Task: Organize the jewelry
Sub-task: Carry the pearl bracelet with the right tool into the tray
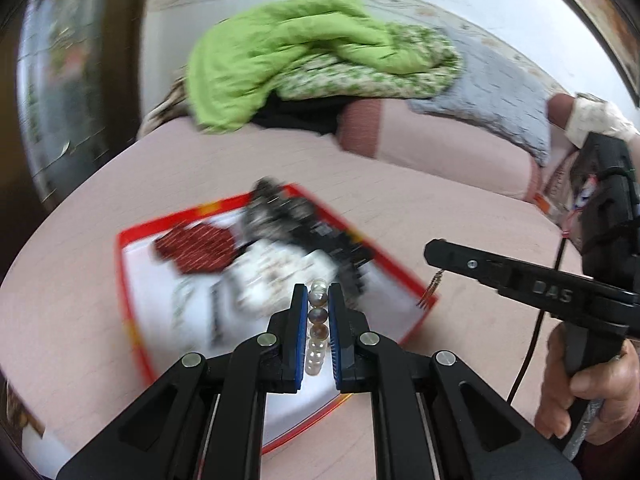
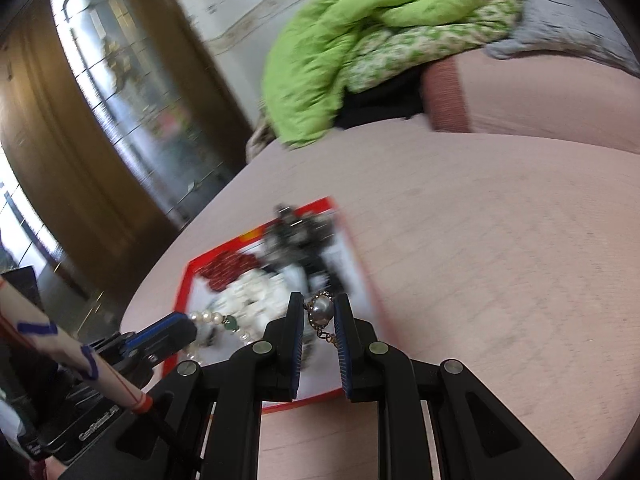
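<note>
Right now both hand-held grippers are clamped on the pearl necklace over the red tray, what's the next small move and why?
Probably carry the pearl necklace sideways off the red tray to bare pink bedding. The left hand-held gripper pinches the beads, the right hand-held gripper the clasp, so the strand hangs between them above the jumbled jewelry pile.

A pale pink bed [image 2: 500, 240] filled the foreground, its cover smooth. At its far end lay a crumpled green quilt [image 1: 280, 60] with a floral lining, beside a grey blanket [image 1: 500, 92]. Behind stood a white wall [image 1: 500, 4] with a patterned border, and a dark wooden door [image 2: 100, 120] with glass panes letting daylight through.
</note>
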A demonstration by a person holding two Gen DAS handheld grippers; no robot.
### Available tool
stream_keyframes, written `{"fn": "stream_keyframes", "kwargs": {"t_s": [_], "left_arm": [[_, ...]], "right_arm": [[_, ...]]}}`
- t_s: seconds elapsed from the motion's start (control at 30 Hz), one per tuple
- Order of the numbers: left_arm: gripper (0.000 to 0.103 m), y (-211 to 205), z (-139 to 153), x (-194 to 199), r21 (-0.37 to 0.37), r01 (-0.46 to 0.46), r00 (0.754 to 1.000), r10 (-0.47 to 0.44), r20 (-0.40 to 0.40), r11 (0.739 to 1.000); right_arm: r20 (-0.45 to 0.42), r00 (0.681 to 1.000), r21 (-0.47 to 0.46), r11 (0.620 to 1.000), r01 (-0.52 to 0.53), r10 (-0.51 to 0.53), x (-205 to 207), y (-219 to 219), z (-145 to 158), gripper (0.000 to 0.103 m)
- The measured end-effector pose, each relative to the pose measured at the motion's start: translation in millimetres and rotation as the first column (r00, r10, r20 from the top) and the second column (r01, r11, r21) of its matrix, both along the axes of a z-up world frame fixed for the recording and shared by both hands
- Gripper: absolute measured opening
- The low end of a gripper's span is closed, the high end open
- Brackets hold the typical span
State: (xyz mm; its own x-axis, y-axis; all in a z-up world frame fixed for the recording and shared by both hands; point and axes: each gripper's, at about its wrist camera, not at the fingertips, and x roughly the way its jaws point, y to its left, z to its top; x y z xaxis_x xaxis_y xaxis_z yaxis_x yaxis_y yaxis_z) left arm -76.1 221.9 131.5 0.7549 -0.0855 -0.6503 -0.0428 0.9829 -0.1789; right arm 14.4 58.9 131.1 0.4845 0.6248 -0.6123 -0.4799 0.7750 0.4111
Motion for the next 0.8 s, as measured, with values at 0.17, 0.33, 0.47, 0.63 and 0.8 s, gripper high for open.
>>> {"fn": "stream_keyframes", "kwargs": {"t_s": [0.17, 0.33, 0.47, 0.63, 0.8], "left_arm": [[0.01, 35.0, -15.4, -19.8, -0.014, -0.079, 0.996, 0.079, -0.046, 0.997], [0.01, 56.8, -26.8, -24.3, -0.025, -0.128, 0.989, 0.126, -0.08, 0.991], [0.01, 66.4, -35.9, -23.3, -0.014, -0.153, 0.983, 0.151, -0.109, 0.988], [0.01, 66.8, -43.7, -12.3, -0.007, -0.155, 0.978, 0.152, -0.143, 0.988], [0.01, 56.3, -49.7, -4.9, 0.044, -0.129, 0.977, 0.134, -0.165, 0.991]], "right_arm": [[-0.008, 0.995, 0.008, 0.995, -0.104, 0.104, -25.6, 47.5, -3.3, 0.016], [-0.038, 0.987, 0.006, 0.988, -0.154, 0.154, -35.4, 78.1, -17.3, 0.016], [-0.062, 0.99, -0.031, 0.991, -0.131, 0.129, -28.1, 81.2, -32.8, 0.016], [-0.09, 0.991, -0.053, 0.993, -0.105, 0.1, -19.2, 75.7, -45.1, 0.017], [-0.101, 0.989, -0.08, 0.99, -0.114, 0.106, -19.3, 79.1, -53.2, 0.017]]}}
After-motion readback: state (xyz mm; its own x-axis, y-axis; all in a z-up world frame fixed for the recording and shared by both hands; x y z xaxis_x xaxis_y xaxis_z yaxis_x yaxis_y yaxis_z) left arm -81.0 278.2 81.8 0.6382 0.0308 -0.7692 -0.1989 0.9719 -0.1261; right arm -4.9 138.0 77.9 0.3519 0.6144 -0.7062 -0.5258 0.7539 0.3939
